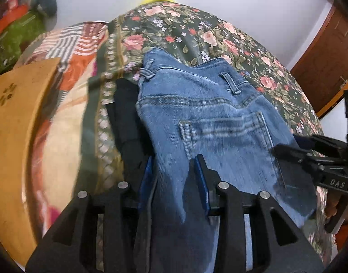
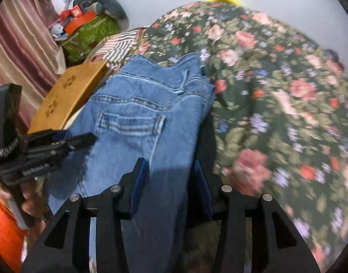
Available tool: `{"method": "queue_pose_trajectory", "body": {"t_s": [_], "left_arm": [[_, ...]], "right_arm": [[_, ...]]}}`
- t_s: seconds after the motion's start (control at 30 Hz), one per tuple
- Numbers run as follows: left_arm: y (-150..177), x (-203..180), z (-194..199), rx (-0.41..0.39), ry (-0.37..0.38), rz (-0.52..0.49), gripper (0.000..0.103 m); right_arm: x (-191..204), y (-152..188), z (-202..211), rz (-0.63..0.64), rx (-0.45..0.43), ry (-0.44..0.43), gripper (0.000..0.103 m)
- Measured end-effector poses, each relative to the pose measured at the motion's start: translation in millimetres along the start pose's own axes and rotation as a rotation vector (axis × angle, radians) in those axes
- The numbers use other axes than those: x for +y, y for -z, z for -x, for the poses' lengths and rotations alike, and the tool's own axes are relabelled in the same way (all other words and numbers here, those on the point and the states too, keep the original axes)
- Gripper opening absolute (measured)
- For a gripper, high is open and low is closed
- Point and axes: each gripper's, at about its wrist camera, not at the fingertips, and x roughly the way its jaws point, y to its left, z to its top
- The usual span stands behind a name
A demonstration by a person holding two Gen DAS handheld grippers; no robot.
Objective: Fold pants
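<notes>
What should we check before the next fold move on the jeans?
1. Left gripper has denim between its fingers: ok; the blue denim jeans run through the gap.
2. Right gripper has denim between its fingers: ok.
3. Both grips fully clamped: cannot tell; the gaps look wide and the frames are blurred.
4. Waistband end resting on the floral bedspread: ok, back pocket facing up.
5. Black cloth lying under the jeans' edge could drag along: not ok.
6. Wooden board clear of the jeans: ok in the left view, though close.
</notes>
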Motion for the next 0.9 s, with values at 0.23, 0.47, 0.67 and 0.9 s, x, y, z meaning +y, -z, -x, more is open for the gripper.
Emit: {"method": "queue_pose_trajectory", "body": {"t_s": [0.23, 0.47, 0.67, 0.9], "left_arm": [[13, -15, 97, -0.109, -0.074, -0.031, 0.036], [41, -72, 238, -0.309, -0.098, -0.13, 0.036], [79, -115, 349, -0.514, -0.073, -0.182, 0.037], [142, -147, 433, -0.715, -0.09, -0.226, 0.037]], "right_arm": [[19, 12, 75, 0.059, -0.128, 0.003, 0.04], [63, 38, 205, 0.119, -0.377, -0.026, 0.04], [105, 67, 296, 0.162, -0.579, -0.043, 0.04], [149, 130, 364, 0.211, -0.777, -0.046, 0.04]]}}
